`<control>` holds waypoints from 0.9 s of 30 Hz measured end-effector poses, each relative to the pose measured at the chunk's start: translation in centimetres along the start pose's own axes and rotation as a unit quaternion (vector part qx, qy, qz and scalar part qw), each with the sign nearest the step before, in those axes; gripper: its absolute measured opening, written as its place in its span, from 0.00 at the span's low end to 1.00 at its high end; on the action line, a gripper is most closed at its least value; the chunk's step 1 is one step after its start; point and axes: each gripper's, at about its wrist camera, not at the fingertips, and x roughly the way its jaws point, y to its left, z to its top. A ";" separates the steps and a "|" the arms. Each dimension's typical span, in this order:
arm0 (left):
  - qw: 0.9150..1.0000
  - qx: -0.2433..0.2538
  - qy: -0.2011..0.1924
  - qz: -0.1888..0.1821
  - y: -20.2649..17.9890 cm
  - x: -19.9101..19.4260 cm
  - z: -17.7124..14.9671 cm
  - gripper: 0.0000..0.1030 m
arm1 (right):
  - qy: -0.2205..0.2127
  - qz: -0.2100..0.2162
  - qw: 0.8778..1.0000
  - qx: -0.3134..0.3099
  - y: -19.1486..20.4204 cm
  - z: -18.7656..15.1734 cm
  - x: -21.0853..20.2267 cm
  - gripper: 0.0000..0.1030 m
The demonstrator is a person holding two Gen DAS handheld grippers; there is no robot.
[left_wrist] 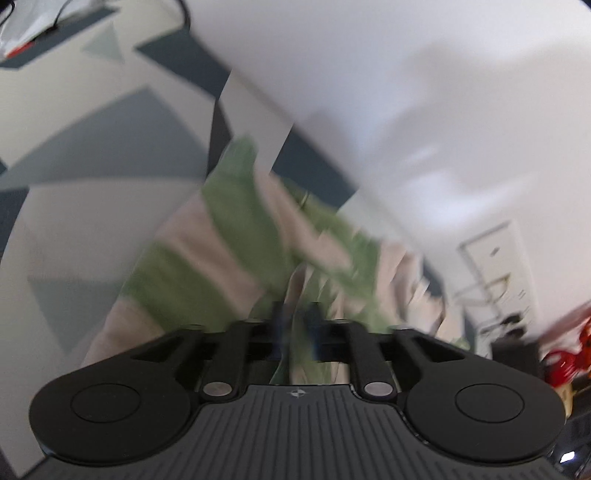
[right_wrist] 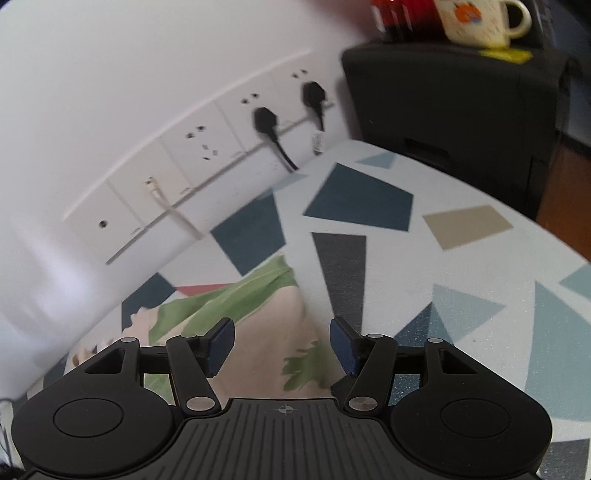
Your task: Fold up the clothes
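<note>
A green and beige striped garment hangs bunched in front of my left gripper; the view is blurred. Its fingers stand close together with a fold of the cloth pinched between them. In the right wrist view the same garment lies flat on the patterned tablecloth near the wall. My right gripper hovers over its beige part, open, with the blue pads wide apart and nothing pressed between them.
A white wall runs along the table's far edge, with a row of sockets and two black plugs. A black box stands at the right with a mug on top. Red objects sit at the right.
</note>
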 end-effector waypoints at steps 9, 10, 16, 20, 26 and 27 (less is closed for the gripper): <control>0.997 0.078 -0.022 0.000 -2.5 1.5 -2.3 0.23 | 0.025 -0.004 1.000 -0.013 -0.2 -1.0 0.8 0.52; 0.996 0.088 -0.024 0.004 -2.8 1.5 -2.6 0.04 | 0.025 -0.004 1.000 -0.013 -0.2 -1.0 0.8 0.52; 0.989 0.134 -0.065 -0.006 -4.6 -1.2 -3.1 0.05 | 0.014 -0.002 1.000 -0.016 0.0 -0.3 0.3 0.53; 0.988 0.135 -0.080 -0.014 -5.1 -2.8 -1.7 0.05 | 0.019 0.002 0.999 -0.026 0.5 0.2 0.9 0.53; 0.982 0.166 -0.076 0.049 -4.4 -1.6 -1.2 0.06 | 0.042 0.009 0.996 -0.079 3.1 -0.2 3.0 0.53; 0.979 0.183 -0.071 0.063 -4.5 -1.0 -1.5 0.08 | 0.053 0.010 0.994 -0.094 3.7 -0.6 3.5 0.53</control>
